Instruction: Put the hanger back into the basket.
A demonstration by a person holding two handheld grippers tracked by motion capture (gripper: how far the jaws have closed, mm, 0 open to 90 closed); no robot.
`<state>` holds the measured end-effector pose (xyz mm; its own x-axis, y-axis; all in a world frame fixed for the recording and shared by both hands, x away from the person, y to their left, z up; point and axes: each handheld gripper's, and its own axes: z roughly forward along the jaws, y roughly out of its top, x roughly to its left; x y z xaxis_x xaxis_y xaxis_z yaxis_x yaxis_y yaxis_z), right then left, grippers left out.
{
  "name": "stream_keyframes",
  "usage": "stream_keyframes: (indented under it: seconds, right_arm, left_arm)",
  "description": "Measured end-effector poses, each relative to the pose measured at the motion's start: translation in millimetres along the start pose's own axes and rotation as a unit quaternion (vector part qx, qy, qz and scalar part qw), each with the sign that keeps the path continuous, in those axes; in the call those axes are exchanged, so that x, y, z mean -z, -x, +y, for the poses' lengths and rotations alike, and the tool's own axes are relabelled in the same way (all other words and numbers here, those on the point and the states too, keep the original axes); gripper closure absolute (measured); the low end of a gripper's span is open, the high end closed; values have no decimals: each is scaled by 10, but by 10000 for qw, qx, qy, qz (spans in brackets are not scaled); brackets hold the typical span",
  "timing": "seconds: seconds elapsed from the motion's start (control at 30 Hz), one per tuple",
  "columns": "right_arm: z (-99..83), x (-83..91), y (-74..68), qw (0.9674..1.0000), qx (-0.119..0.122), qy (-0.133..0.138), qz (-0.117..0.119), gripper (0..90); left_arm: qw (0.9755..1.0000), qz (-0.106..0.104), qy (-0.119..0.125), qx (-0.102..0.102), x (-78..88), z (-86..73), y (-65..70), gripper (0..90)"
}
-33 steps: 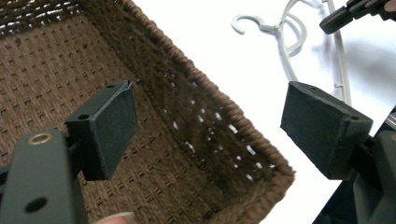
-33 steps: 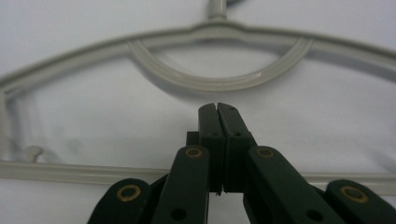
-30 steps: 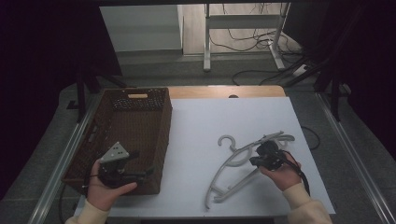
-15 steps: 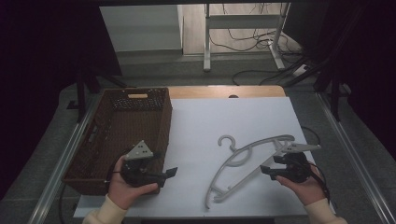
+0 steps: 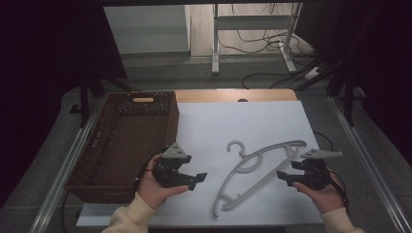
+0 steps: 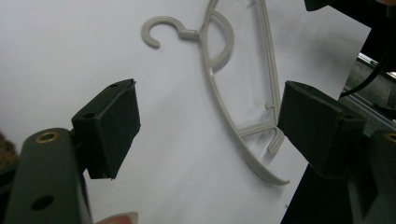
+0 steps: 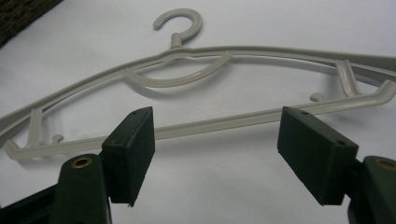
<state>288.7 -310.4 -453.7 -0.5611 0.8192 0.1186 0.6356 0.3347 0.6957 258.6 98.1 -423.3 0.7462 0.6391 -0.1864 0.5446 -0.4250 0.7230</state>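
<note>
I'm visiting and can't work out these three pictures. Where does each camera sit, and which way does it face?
High view: fixed above the person's side, looking forward and down on the white table, wicker basket, both hands and grippers, left gripper, right gripper.
Left gripper view: rides that gripper, looking past its open jaws across the table.
Right gripper view: rides that gripper, facing its open jaws.
All three share the grey plastic hanger.
</note>
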Motion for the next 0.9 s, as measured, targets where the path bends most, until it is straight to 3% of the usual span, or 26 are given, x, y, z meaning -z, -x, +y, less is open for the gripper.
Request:
stream_keyframes:
  seconds: [0.3,0.9]
  right_arm:
    - [-18,-13,30,10000,-11,-45,-72,274]
    - [-37,-29,64,9998,-24,-104,-156,272]
  left_arm:
    - [9998,-169,-142,18,-246,97,27,211]
    - [9989,-200,-420,-15,-694,202,36,221]
